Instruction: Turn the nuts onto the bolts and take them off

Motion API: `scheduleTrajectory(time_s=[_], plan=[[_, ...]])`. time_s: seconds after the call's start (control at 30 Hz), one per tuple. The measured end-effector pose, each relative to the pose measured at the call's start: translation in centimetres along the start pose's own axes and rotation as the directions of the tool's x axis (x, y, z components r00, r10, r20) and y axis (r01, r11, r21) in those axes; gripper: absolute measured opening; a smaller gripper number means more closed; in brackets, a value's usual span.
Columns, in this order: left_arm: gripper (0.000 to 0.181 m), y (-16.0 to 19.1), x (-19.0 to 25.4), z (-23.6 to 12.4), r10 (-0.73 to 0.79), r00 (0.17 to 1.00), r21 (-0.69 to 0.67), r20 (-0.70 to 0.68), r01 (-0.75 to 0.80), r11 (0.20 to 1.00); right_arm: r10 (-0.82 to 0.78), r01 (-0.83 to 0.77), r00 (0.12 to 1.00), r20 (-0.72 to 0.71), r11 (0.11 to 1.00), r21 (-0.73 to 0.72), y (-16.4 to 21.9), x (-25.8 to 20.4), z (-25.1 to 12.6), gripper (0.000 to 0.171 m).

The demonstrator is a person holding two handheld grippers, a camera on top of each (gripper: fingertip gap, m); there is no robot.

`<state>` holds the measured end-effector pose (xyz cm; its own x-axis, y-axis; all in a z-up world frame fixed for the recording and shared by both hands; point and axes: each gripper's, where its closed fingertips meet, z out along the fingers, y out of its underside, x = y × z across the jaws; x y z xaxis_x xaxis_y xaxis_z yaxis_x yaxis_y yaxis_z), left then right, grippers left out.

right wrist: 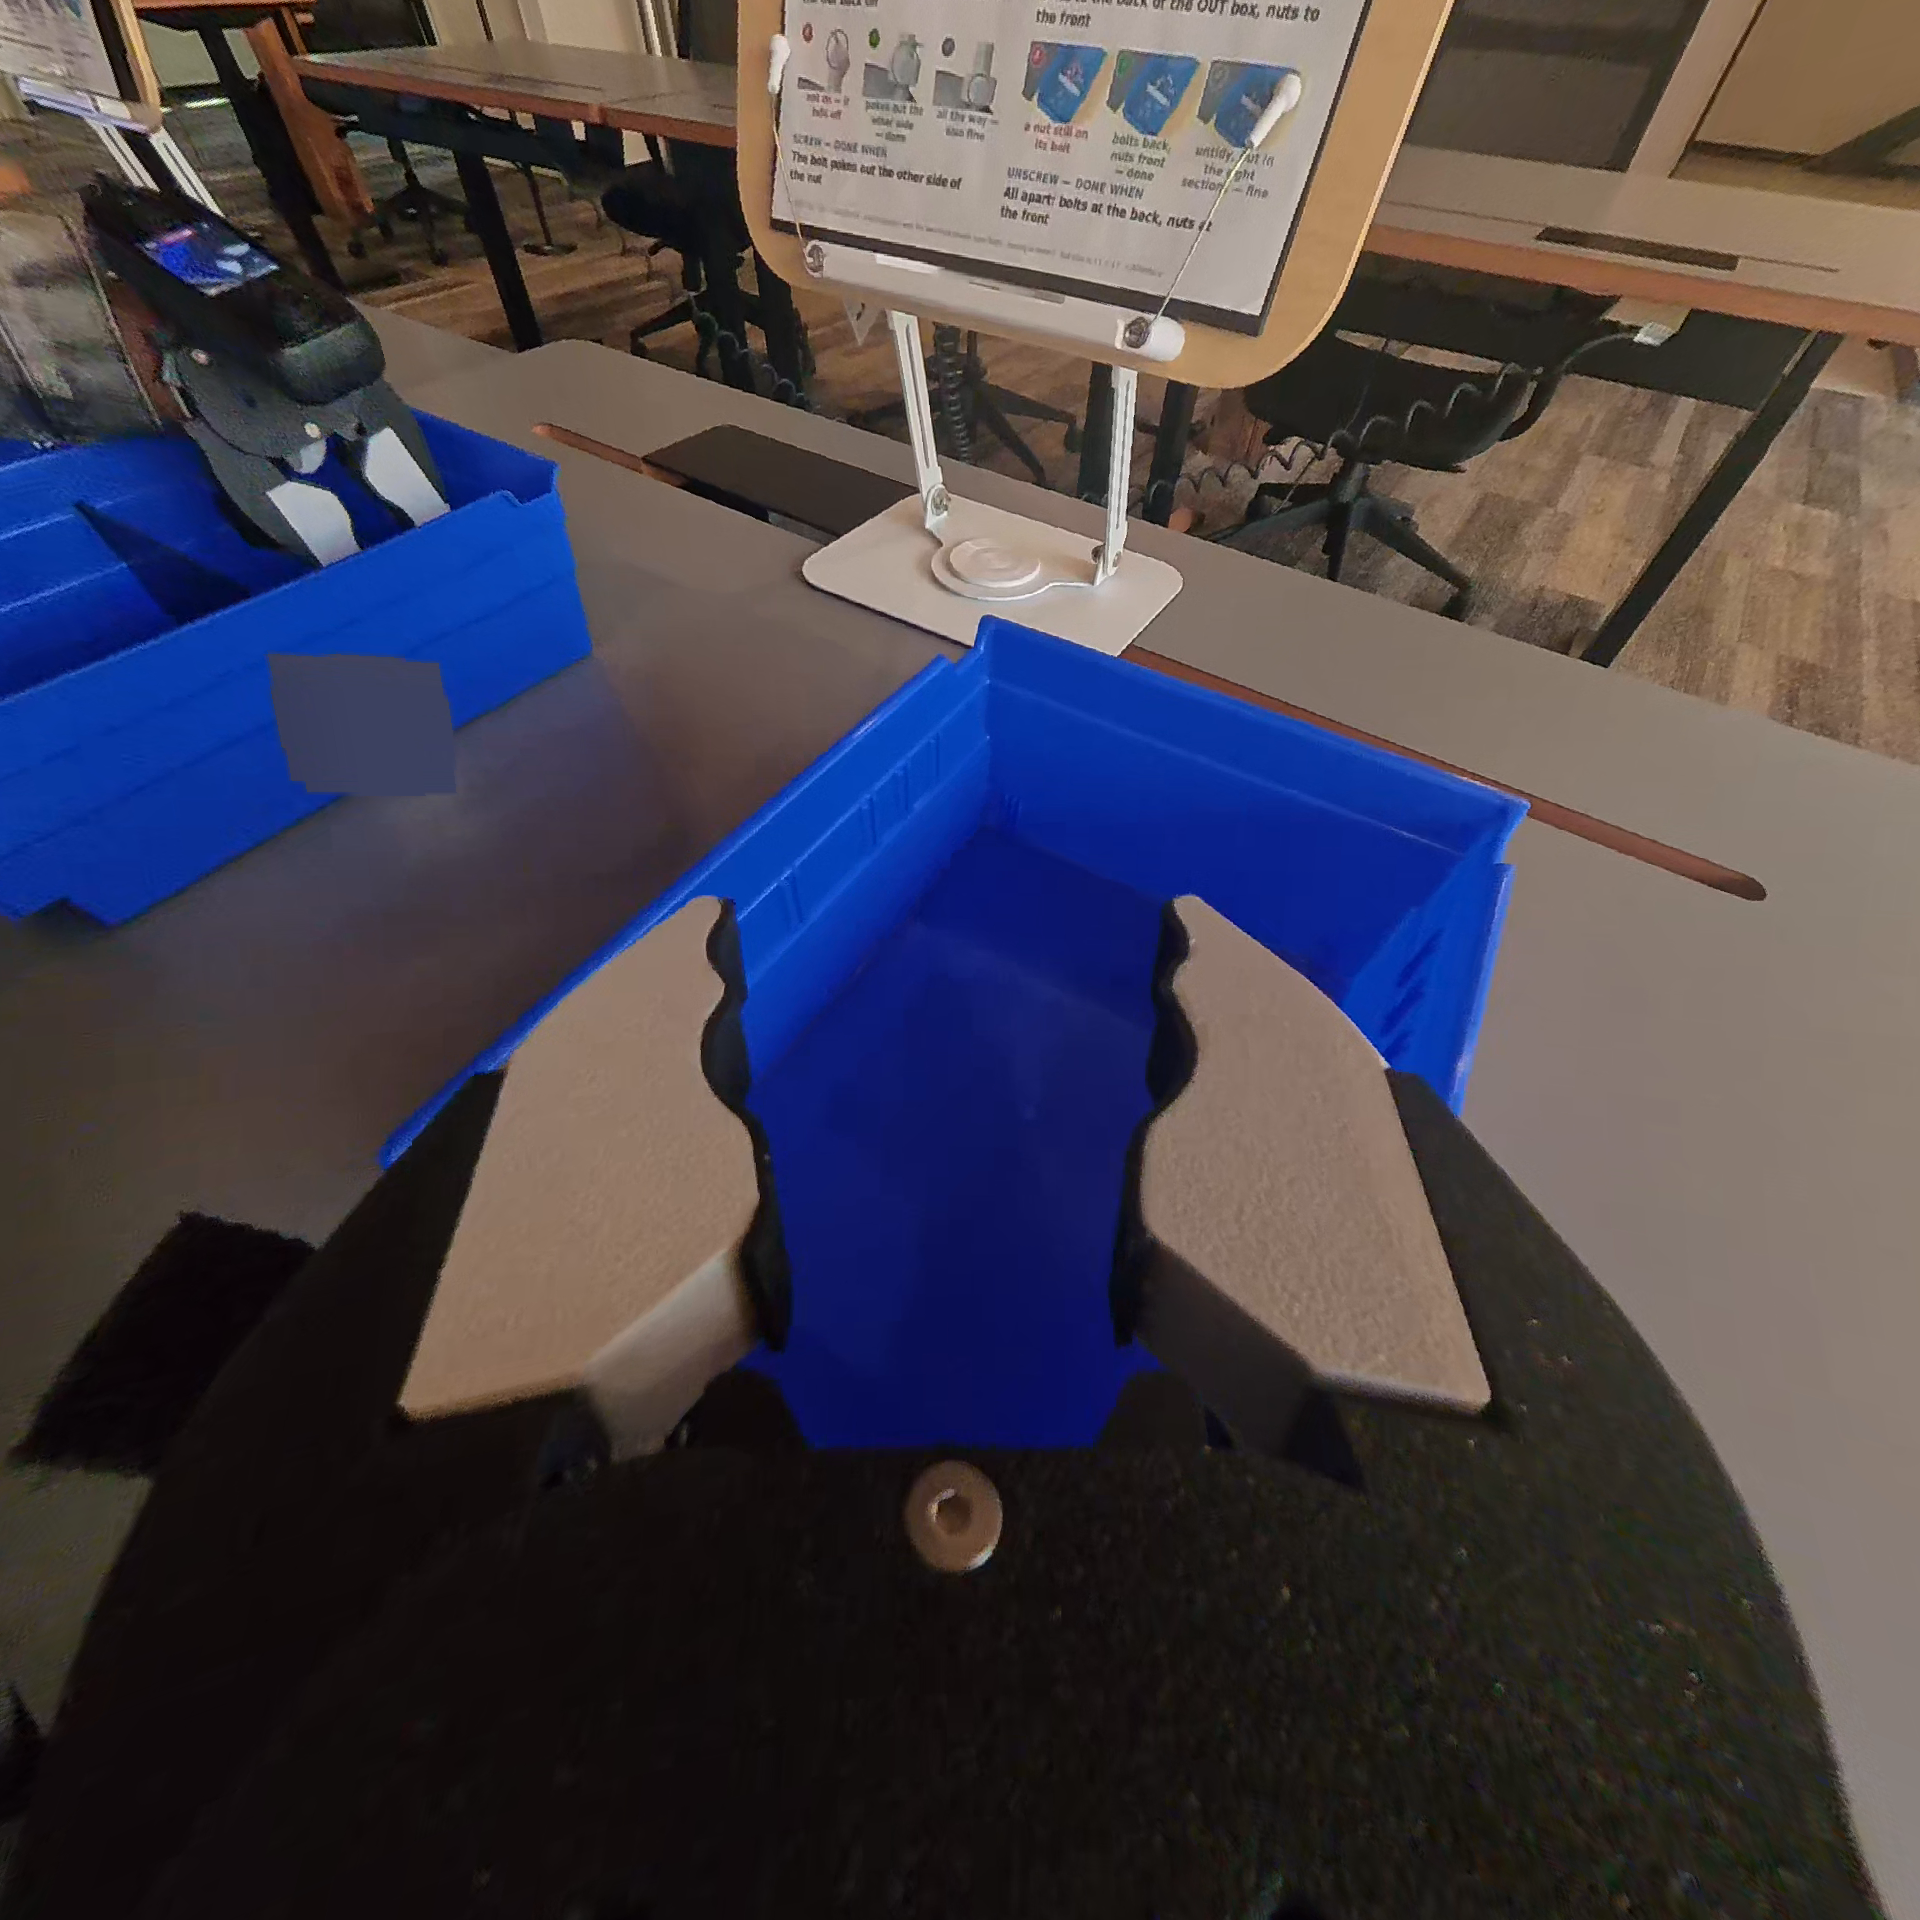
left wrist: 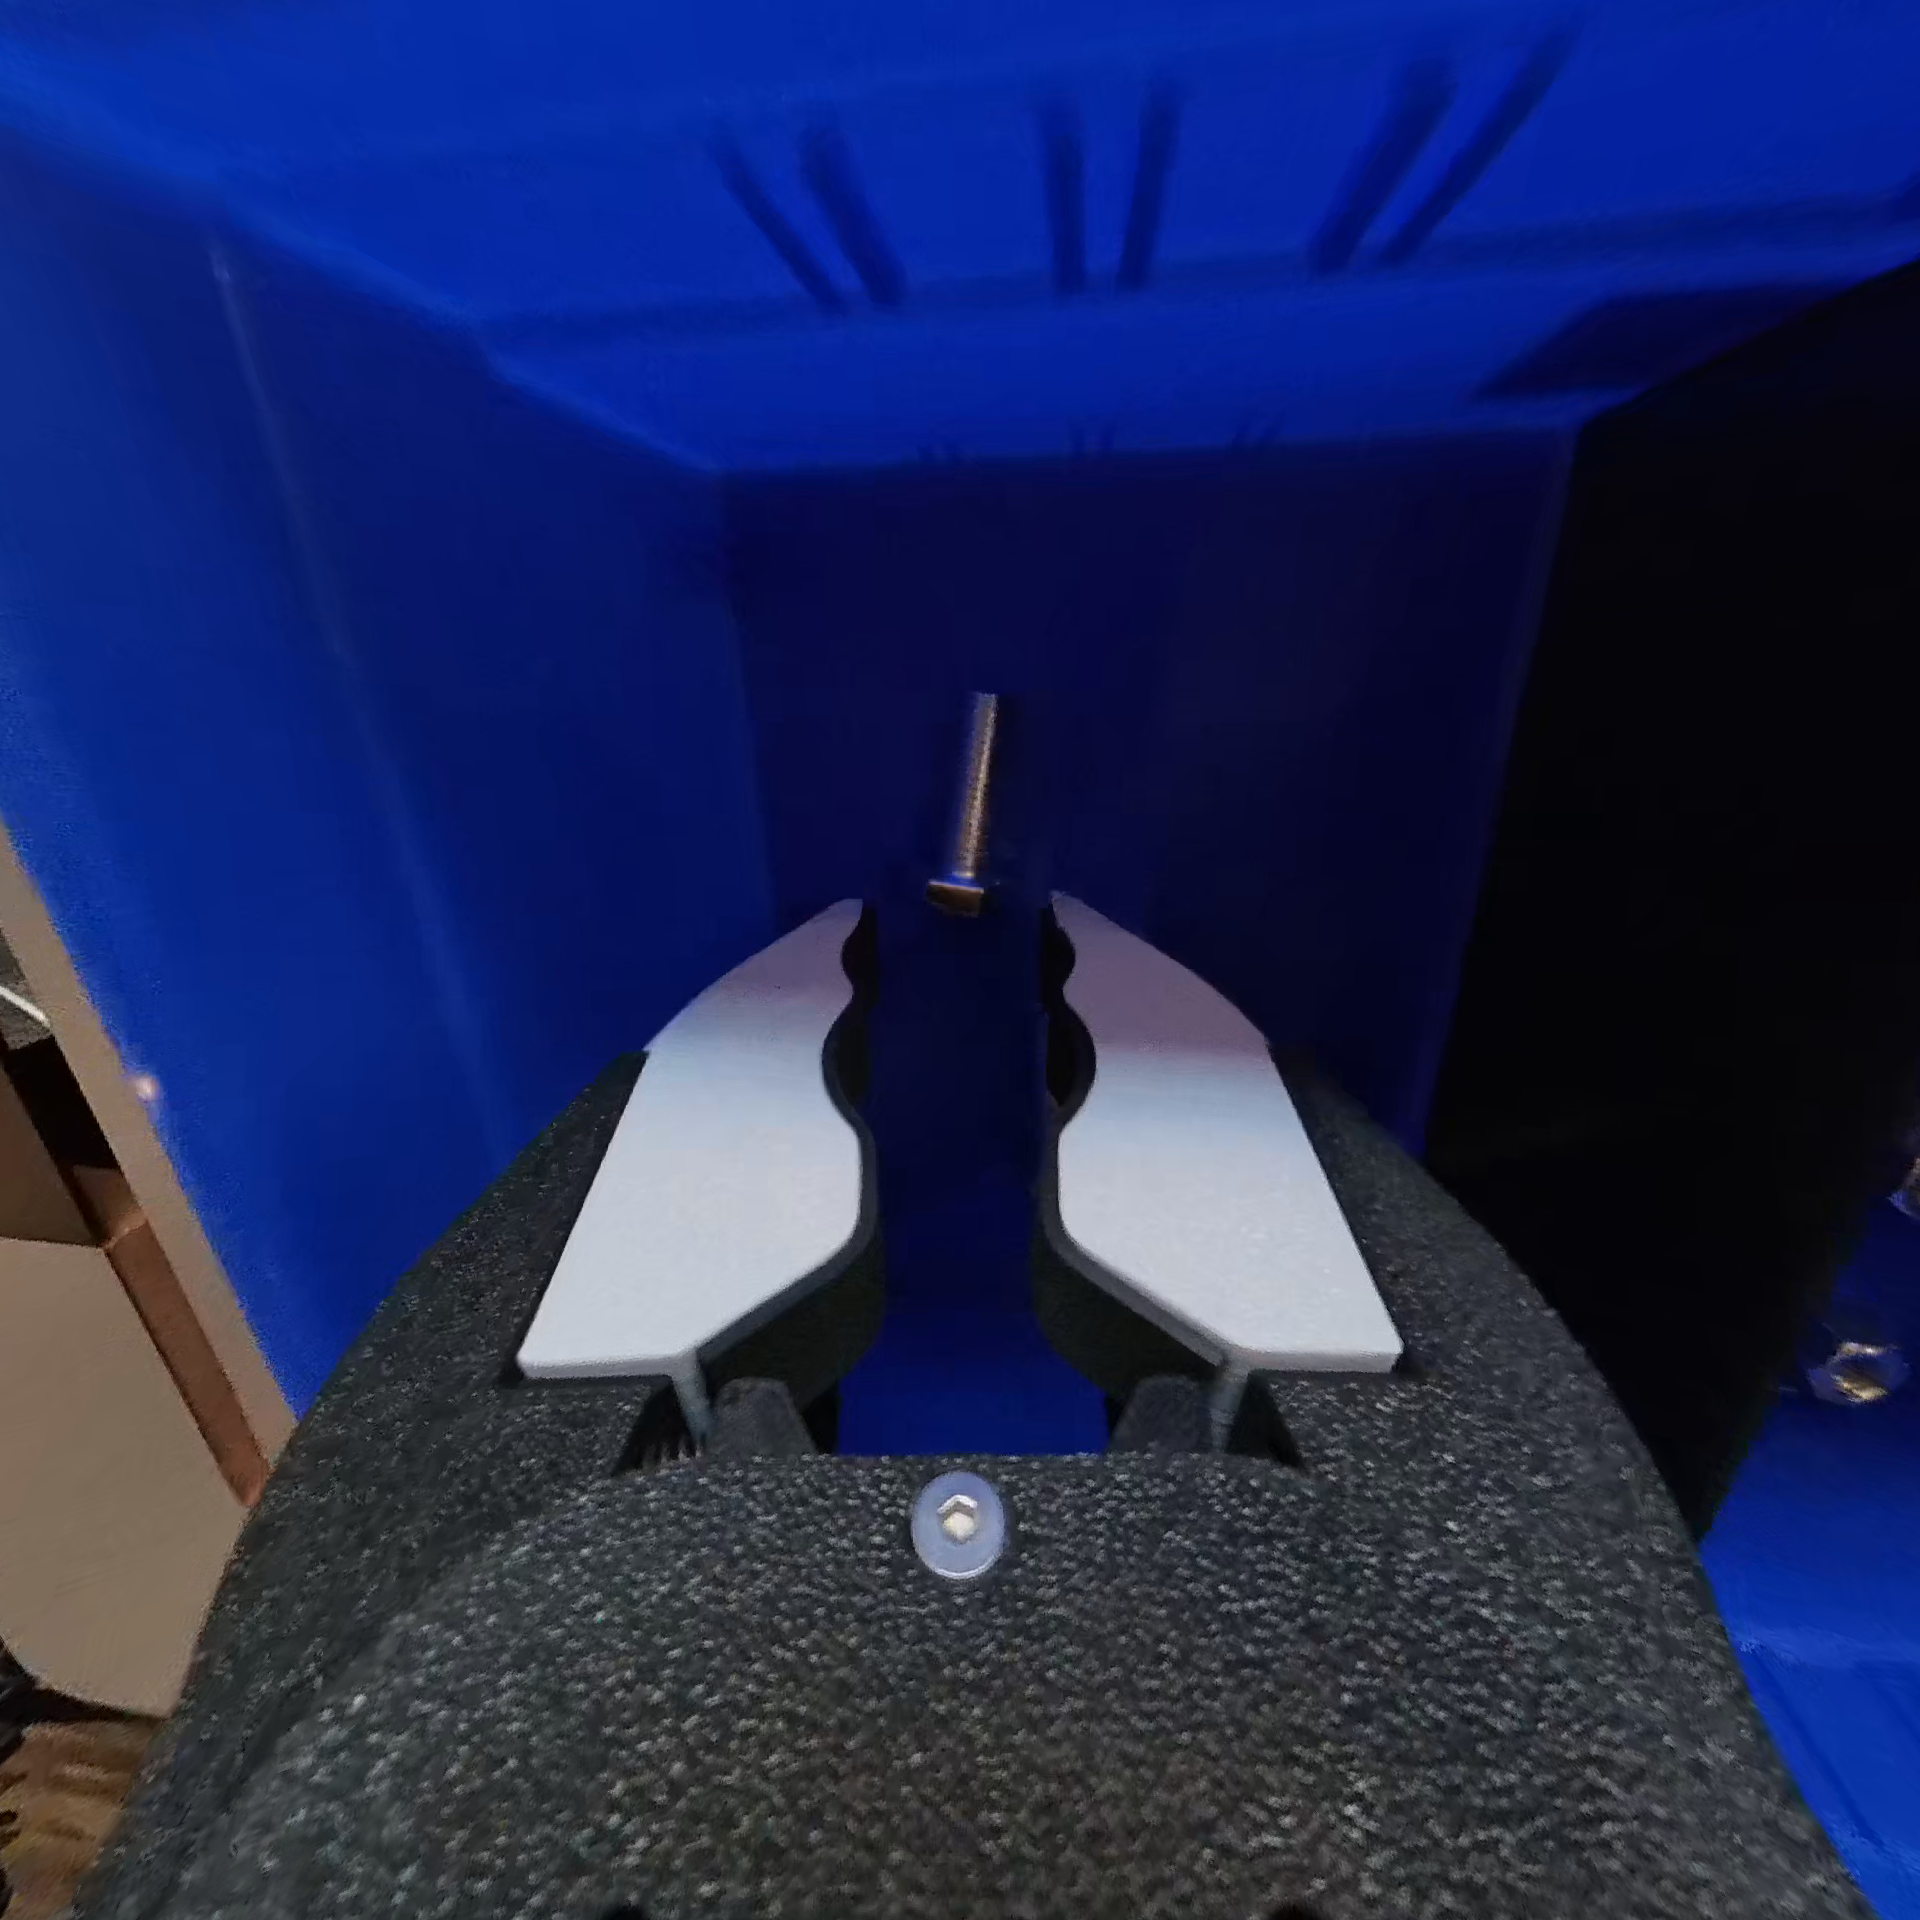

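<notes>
Two blue bins sit on a grey table. Left wrist view: the left gripper (left wrist: 958, 914) is down inside a bin (left wrist: 364, 727), its fingers (left wrist: 727, 1122) spread with a clear gap and nothing between them. A bolt (left wrist: 975, 805) lies on the bin floor just past the fingertips, head nearest them and shank pointing away toward the far wall. Blue walls close in left and far; a dark divider (left wrist: 1662, 1039) shuts off the right side, and beyond it, at the right edge, something small and shiny that may be nuts (left wrist: 1860, 1377) shows blurred. Right wrist view: the right gripper (right wrist: 945, 925) hovers over the near end of the second bin (right wrist: 1247, 727), fingers (right wrist: 623, 1143) wide apart and holding nothing. Its floor shows bare between them. The table (right wrist: 1662, 1039) lies open to the right, with a white stand (right wrist: 997, 561) holding a printed sheet at the bin's far edge. Far left, the left gripper (right wrist: 353, 520) dips into the first bin (right wrist: 156, 727).
</notes>
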<state>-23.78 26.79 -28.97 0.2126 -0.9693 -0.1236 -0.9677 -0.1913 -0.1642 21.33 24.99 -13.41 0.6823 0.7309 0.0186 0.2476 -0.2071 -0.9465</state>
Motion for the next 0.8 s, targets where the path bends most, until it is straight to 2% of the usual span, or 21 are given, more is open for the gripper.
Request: scheduleTrajectory(time_s=[0.53,0.73,0.8], plan=[[0.022,-0.14,0.08,0.79,0.029,0.999,-0.009,-0.017,-0.029,1.0,0.005,-0.005,1.0,-0.002,1.0,0.017,-0.14,0.04,-0.1,0.075],[0.02,-0.18,0.38,0.67,0.011,0.999,0.016,-0.046,-0.01,1.0,0.006,-0.006,1.0,-0.001,1.0,0.012,0.05,0.0,-0.15,0.073],[0.02,-0.68,0.23,0.06,-0.022,0.999,0.064,-0.027,0.023,0.998,-0.001,0.001,1.0,0.005,1.0,-0.005,0.33,-0.17,0.01,0.073]])
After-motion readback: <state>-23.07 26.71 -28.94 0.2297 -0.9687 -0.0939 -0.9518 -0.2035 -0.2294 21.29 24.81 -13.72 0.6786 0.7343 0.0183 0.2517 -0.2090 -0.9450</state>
